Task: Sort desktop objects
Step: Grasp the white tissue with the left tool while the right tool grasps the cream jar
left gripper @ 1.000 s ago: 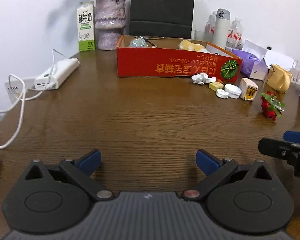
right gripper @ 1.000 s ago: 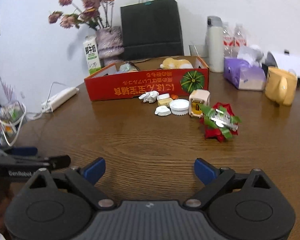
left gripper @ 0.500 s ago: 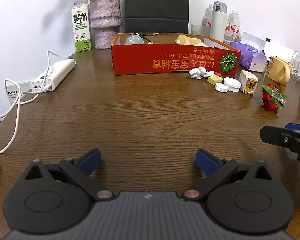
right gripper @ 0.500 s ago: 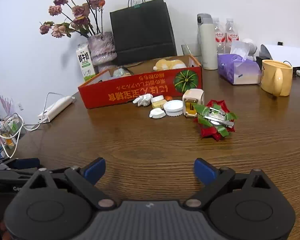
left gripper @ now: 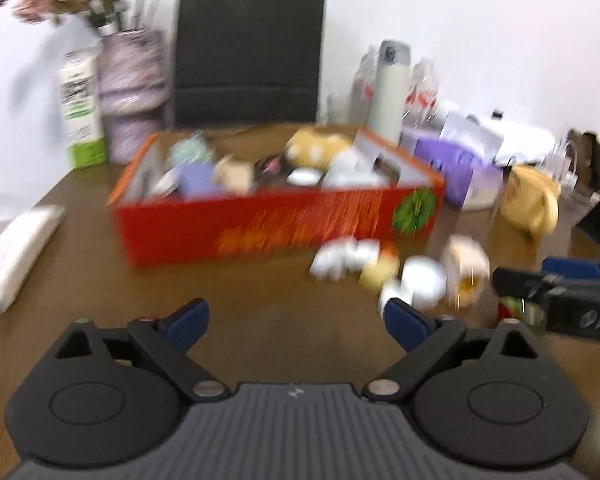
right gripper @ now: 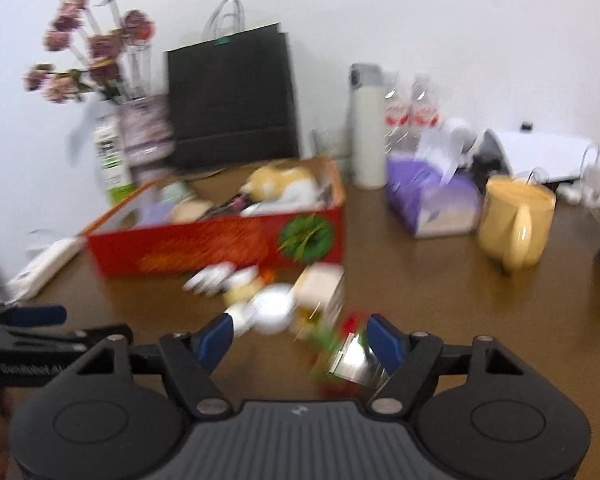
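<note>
Both grippers advanced toward red box (right gripper: 220,246); right gripper (right gripper: 300,338) closing around red-green ornament (right gripper: 340,354), left gripper (left gripper: 296,320) closing, empty; box lettering blurred.

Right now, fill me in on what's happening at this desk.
A person is sorting clutter on a brown wooden table with a pair of tongs in each hand. The right tongs are closing around a red and green foil decoration, not yet pinching it. The left tongs are also narrowing with nothing between them. A red cardboard box already holds several things, while small white and yellow items lie loose in front of it.
</note>
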A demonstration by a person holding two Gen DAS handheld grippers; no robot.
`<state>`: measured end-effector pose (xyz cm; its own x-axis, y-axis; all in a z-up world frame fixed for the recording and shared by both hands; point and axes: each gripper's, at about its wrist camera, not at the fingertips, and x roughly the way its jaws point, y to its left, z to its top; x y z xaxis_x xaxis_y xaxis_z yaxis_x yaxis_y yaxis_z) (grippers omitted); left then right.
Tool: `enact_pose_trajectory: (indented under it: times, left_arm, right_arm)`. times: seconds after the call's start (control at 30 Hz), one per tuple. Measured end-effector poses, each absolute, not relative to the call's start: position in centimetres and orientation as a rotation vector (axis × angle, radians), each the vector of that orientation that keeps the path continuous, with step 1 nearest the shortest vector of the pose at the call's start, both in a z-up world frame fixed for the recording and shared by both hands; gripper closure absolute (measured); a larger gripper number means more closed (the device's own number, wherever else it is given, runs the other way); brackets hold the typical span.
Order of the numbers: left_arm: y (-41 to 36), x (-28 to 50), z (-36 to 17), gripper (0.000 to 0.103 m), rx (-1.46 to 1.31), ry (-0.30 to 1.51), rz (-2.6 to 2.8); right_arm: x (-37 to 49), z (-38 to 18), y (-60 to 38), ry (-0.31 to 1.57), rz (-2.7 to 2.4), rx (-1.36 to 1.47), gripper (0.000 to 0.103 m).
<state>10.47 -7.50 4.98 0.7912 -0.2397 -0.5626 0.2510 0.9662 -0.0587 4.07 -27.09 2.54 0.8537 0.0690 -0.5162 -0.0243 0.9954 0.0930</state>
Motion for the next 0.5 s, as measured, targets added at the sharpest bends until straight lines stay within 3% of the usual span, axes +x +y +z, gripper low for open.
enact_pose_trajectory:
  times: [0.03, 0.17, 0.2, 0.23, 0.27, 0.3, 0.5]
  left_arm:
    - [-7.9, 12.1, 4.9, 0.009, 0.003, 0.613, -0.284]
    - [-8.6, 18.0, 3.5, 0.033, -0.165, 0.712, -0.333]
    - [-8.8, 18.8, 3.1, 0.037, -0.185, 0.736, -0.337]
    - [-8.9, 19.2, 2.6, 0.043, -0.184, 0.756, -0.319]
    - [-8.9, 19.2, 2.0, 0.064, -0.186, 0.762, -0.295]
    - [-8.8, 18.9, 1.6, 0.077, -0.182, 0.736, -0.283]
    - [-8.5, 18.3, 1.2, 0.083, -0.171, 0.708, -0.317]
  right_arm:
    - [5.5, 2.5, -27.2, 0.551, 0.019, 0.083, 0.036]
    - [10.9, 0.7, -27.8, 0.645, 0.010, 0.130, 0.053]
    - [11.8, 0.1, -27.9, 0.668, 0.033, 0.141, 0.068]
    - [12.3, -0.2, -27.9, 0.676, 0.044, 0.142, 0.071]
    - [12.5, -0.5, -27.8, 0.663, 0.051, 0.126, 0.072]
    - [12.2, -0.8, -27.6, 0.645, 0.060, 0.104, 0.072]
    - [11.3, -0.8, -27.3, 0.615, 0.133, 0.142, 0.072]
